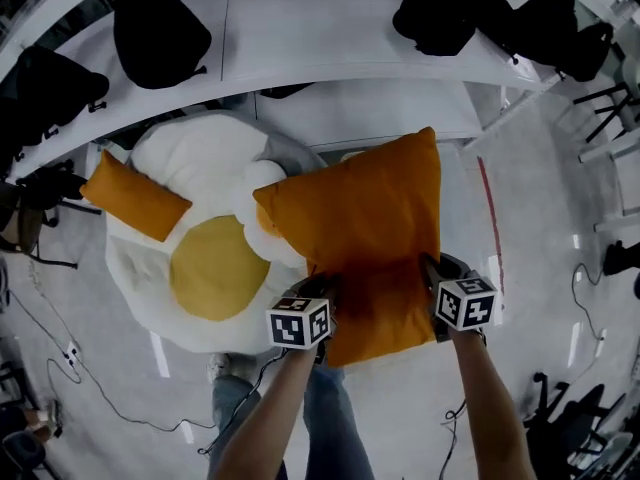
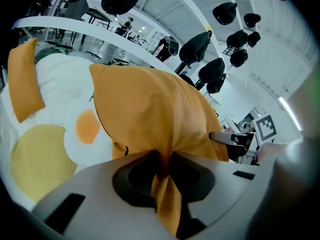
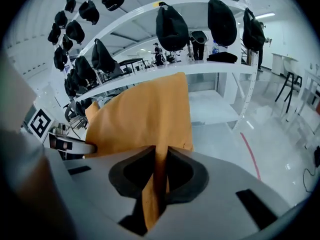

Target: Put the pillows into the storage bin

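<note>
The jaws of the left gripper (image 2: 164, 168) are clamped on a pinched fold of orange fabric, and the jaws of the right gripper (image 3: 159, 168) are clamped on another fold in the same way. Both folds belong to the near edge of the large orange pillow (image 1: 365, 218), which is held up in the air between the two grippers, in front of the person and partly over a white egg-shaped cushion (image 1: 195, 153) with a yellow yolk.

The storage bin cannot be made out for certain; only a grey edge is glimpsed behind the cushion. The carry is judged best done with both grips kept level and firm, so that the thin folds are not pulled free, and with the pillow lowered far corner first.

Two orange pillows are counted: the one held, and a smaller orange pillow (image 1: 134, 196) lying on the cushion's left side. One egg-shaped cushion is counted, and two grippers. Several black bags (image 1: 160, 30) are seen on a white shelf (image 1: 320, 23) beyond.
</note>
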Tool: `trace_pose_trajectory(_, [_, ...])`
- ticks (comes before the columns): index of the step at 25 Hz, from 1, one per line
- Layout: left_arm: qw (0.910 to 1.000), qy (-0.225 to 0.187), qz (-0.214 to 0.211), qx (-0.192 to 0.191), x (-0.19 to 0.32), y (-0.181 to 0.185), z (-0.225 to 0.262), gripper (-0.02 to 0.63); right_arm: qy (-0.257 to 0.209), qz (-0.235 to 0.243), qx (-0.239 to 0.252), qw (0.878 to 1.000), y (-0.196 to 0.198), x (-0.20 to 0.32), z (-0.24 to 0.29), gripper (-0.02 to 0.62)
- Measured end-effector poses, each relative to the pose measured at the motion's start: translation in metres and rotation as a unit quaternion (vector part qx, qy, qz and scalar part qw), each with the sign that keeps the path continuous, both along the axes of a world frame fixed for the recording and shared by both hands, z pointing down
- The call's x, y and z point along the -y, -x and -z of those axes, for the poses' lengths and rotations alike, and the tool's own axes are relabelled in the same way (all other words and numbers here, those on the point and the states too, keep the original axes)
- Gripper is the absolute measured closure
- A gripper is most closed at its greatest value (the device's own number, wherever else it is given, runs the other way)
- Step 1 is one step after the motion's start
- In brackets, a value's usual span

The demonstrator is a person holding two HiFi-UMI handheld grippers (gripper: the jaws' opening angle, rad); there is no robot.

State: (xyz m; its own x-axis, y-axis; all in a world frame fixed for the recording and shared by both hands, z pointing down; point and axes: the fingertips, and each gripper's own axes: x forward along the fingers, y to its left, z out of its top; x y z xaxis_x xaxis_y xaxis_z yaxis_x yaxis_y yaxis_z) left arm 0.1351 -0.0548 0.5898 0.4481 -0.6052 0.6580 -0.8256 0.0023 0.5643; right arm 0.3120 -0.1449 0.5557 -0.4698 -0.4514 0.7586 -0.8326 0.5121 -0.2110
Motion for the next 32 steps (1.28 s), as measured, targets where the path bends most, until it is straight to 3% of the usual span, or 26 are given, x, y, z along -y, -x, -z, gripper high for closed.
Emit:
trace_pose_trajectory(8, [0.9997,-0.002,-0.021,-0.012,0.064,-0.079,-0.017,0.521,-0.01,-0.022,-0.029,0.999,-0.083,0.061,-0.012,0.543])
trace_pose_trajectory(19, [0.9989,0.002,-0.04,-0.023,0.113,-0.143,-0.067,0.52,-0.004,-0.044,-0.077,0.996,-0.153,0.094,-0.064,0.543])
trace_pose_trajectory(26, [0.9985,0.015,-0.053,-0.008,0.118,-0.166,-0.115,0.52,-0.01,-0.047,-0.106,0.993,-0.176,0.104,-0.113,0.537])
trace_pose_trajectory(32, [0.996,0.035,-0.08,0.02,0.111,-0.161,-0.161,0.517,0.003,-0.037,-0.129,0.991,-0.175,0.095,-0.159,0.526])
